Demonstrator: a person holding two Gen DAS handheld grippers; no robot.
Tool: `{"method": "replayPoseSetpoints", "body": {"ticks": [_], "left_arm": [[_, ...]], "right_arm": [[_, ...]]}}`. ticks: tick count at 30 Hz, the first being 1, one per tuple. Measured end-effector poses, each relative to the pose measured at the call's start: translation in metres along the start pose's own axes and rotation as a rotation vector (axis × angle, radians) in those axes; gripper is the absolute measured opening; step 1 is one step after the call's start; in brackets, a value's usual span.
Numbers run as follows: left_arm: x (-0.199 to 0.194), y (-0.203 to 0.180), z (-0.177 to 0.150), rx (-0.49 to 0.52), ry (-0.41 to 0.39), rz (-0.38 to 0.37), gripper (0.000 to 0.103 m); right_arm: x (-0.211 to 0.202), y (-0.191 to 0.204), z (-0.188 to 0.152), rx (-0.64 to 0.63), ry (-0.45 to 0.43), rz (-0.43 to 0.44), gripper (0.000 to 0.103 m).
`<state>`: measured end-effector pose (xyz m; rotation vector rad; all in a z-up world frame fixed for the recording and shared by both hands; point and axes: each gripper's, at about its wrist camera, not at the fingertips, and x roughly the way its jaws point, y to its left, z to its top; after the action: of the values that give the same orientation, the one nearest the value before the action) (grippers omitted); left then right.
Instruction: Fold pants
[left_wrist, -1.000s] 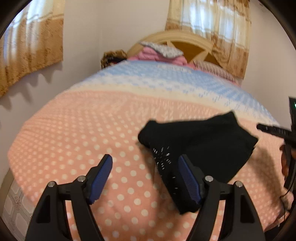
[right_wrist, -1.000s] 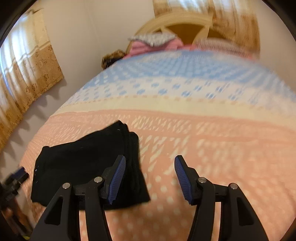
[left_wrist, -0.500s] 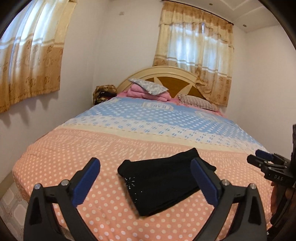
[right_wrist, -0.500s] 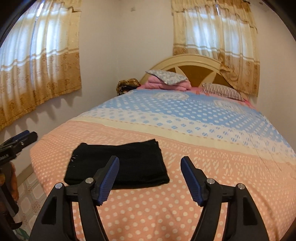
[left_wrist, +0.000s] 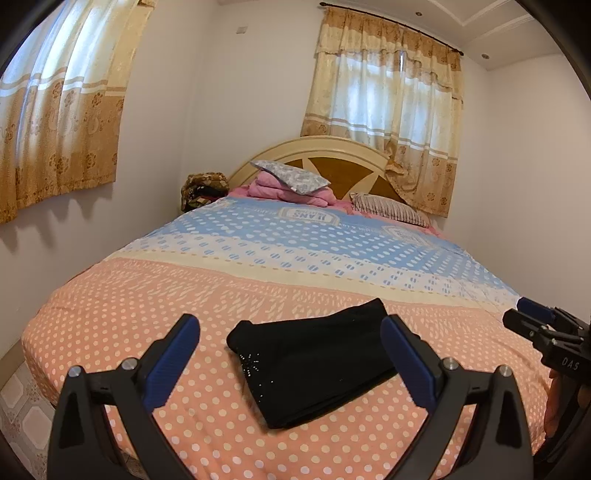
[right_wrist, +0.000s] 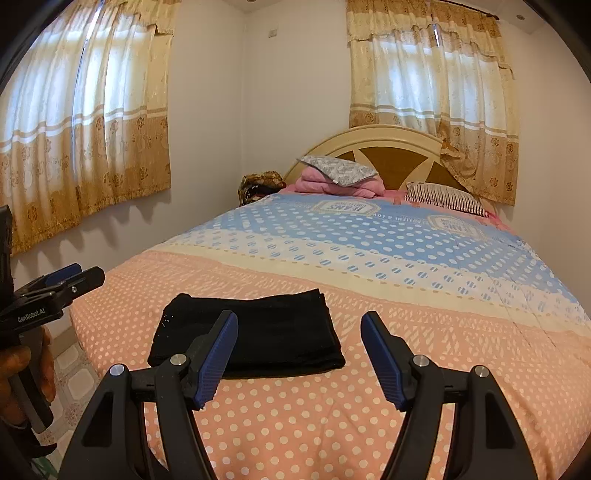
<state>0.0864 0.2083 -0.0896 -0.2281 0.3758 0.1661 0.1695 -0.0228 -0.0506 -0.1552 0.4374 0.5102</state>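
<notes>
The black pants (left_wrist: 314, 358) lie folded into a flat rectangle near the foot of the bed (left_wrist: 147, 295), on the pink dotted part of the cover. My left gripper (left_wrist: 291, 332) is open wide, held back from and above the pants, with nothing between its blue pads. In the right wrist view the same folded pants (right_wrist: 266, 336) sit ahead and slightly left. My right gripper (right_wrist: 299, 328) is open and empty, clear of the cloth. Each gripper appears at the edge of the other's view: the right gripper (left_wrist: 543, 328) and the left gripper (right_wrist: 62, 282).
Pillows (left_wrist: 291, 177) and a pink bundle (left_wrist: 280, 192) lie by the headboard (left_wrist: 332, 155) at the far end. Curtained windows (right_wrist: 81, 110) hang on the left and back walls. A hand (right_wrist: 22, 373) grips the left tool. Tiled floor (left_wrist: 18, 398) shows beside the bed.
Both grippers pulled back and rose away from the pants, tilting up so the whole room shows. Both sets of jaws opened wider. The pants stayed folded on the bed.
</notes>
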Motion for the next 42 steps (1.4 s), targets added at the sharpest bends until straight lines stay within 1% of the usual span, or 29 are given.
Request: {"method": "replayPoseSetpoints", "body": {"ticks": [5, 12, 14, 21, 33, 42], "left_arm": [[-0.004, -0.007, 0.001, 0.018, -0.010, -0.004, 0.101], [-0.002, -0.012, -0.002, 0.027, 0.001, -0.005, 0.101], [-0.002, -0.012, -0.002, 0.027, 0.002, -0.002, 0.103], [-0.002, -0.013, 0.000, 0.032, 0.007, 0.017, 0.103], [-0.015, -0.023, 0.006, 0.058, -0.046, 0.039, 0.103], [-0.012, -0.021, 0.004, 0.045, -0.036, 0.056, 0.103]], "right_arm": [[-0.004, -0.002, -0.003, 0.008, 0.000, 0.002, 0.070], [-0.002, -0.005, -0.008, 0.020, 0.012, 0.006, 0.070], [-0.002, -0.005, -0.008, 0.022, 0.012, 0.007, 0.070], [-0.003, -0.003, -0.010, 0.015, 0.016, 0.008, 0.071], [-0.013, -0.001, -0.009, 0.006, -0.025, -0.002, 0.071], [-0.012, 0.008, -0.013, -0.027, -0.020, -0.002, 0.071]]}}
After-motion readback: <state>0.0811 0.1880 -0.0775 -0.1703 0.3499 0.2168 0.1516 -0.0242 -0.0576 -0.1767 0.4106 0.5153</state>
